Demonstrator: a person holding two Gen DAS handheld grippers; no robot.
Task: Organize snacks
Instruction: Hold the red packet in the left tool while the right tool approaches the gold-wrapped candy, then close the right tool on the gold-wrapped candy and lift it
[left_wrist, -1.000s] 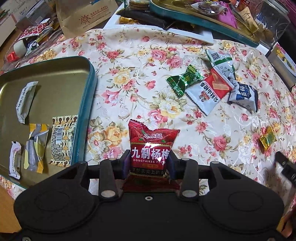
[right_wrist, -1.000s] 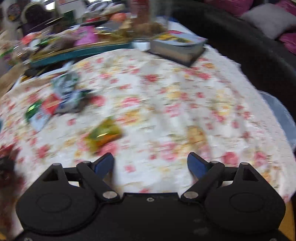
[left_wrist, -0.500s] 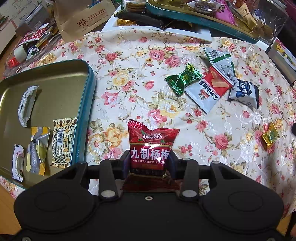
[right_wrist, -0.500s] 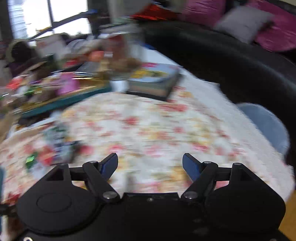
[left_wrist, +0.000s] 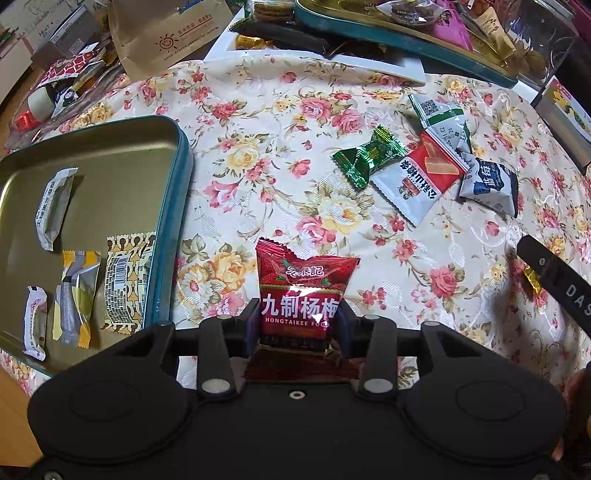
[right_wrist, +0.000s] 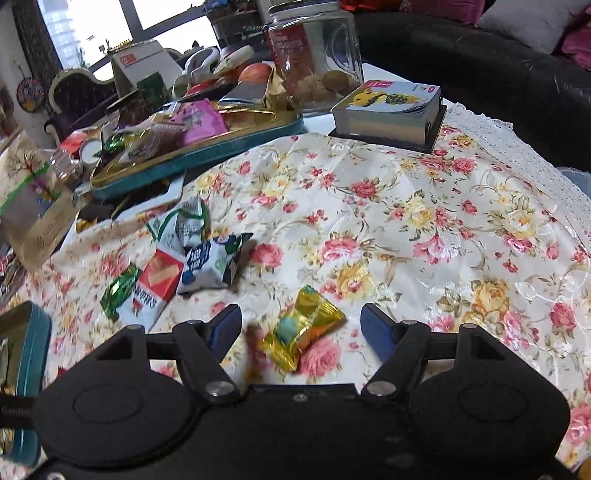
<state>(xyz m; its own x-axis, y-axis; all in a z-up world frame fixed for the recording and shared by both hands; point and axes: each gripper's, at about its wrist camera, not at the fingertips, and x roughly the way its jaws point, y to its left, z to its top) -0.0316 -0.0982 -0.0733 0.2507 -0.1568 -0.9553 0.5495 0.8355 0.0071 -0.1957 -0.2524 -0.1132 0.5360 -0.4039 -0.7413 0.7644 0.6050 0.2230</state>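
Observation:
My left gripper (left_wrist: 297, 321) is shut on a red snack packet (left_wrist: 301, 291), held above the floral tablecloth just right of the teal tin tray (left_wrist: 173, 206). The tray holds several wrapped snacks (left_wrist: 122, 280). My right gripper (right_wrist: 301, 328) is open, its jaws on either side of a gold-wrapped candy (right_wrist: 303, 328) lying on the cloth. A green candy (left_wrist: 369, 157), a red-and-white packet (left_wrist: 417, 177), a blue-and-white packet (left_wrist: 487, 184) and a green-and-white packet (left_wrist: 439, 118) lie in a cluster on the cloth. The cluster also shows in the right wrist view (right_wrist: 177, 266).
A second teal tray (right_wrist: 199, 144) piled with snacks stands at the back. A glass jar (right_wrist: 314, 55) and a thick book (right_wrist: 391, 107) stand behind the cloth. A brown paper bag (left_wrist: 166, 29) and clutter lie at the far left. The right gripper's edge (left_wrist: 554, 280) shows at right.
My right gripper swung up and back down, and now straddles the gold candy. My left gripper, with the red packet, has barely moved.

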